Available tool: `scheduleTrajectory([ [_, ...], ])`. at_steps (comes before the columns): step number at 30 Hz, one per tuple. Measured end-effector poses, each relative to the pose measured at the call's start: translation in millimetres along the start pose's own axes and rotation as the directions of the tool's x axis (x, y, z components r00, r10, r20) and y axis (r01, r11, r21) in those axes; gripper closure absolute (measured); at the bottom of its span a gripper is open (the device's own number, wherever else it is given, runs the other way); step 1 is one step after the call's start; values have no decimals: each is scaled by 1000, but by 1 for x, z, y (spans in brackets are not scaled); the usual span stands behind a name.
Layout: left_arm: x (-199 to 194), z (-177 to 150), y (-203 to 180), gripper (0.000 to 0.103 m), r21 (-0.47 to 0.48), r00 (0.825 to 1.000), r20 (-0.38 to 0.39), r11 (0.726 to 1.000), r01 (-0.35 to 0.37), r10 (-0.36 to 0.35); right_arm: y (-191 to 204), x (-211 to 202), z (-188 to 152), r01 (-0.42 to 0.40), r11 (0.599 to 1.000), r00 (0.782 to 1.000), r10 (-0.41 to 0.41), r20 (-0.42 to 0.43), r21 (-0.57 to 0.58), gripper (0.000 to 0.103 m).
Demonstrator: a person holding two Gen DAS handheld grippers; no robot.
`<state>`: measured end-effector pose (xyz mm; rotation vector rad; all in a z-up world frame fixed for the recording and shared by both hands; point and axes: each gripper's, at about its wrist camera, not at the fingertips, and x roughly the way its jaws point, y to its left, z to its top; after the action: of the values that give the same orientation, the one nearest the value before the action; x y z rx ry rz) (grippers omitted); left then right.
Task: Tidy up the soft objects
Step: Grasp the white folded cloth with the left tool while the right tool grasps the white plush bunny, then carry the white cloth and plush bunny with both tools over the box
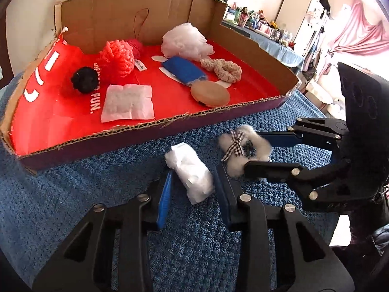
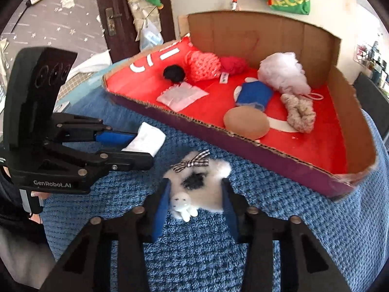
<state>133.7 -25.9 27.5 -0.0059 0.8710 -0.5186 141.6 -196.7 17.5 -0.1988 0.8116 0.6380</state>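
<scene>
White packet [image 1: 188, 171], long axis probably along fingers

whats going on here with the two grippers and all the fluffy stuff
A person is sorting soft things into a red-lined cardboard tray on a blue textured cloth. The left gripper is shut on a white plastic-wrapped bundle. The right gripper is shut on a white fluffy plush with a checked bow. Both things sit on the cloth, outside the tray.
</scene>
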Motion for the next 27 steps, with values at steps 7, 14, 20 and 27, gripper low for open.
scheduleTrajectory([
  [7, -21, -3, -1, 72, 11, 999, 47, 1000, 1, -2, 5, -23, -6, 18, 998, 998, -22, 63, 52, 61],
  [14, -31, -4, 3, 72, 8, 998, 68, 1000, -4, 4, 2, -27, -11, 30, 996, 998, -35, 55, 82, 60],
  [20, -33, -4, 5, 72, 1, 997, 73, 1000, -6, 6, 3, -27, -11, 33, 996, 998, -37, 49, 81, 60],
  [27, -38, -3, 5, 72, 1, 996, 85, 1000, -3, 3, -1, -37, -8, 14, 995, 997, -22, 76, 103, 60],
])
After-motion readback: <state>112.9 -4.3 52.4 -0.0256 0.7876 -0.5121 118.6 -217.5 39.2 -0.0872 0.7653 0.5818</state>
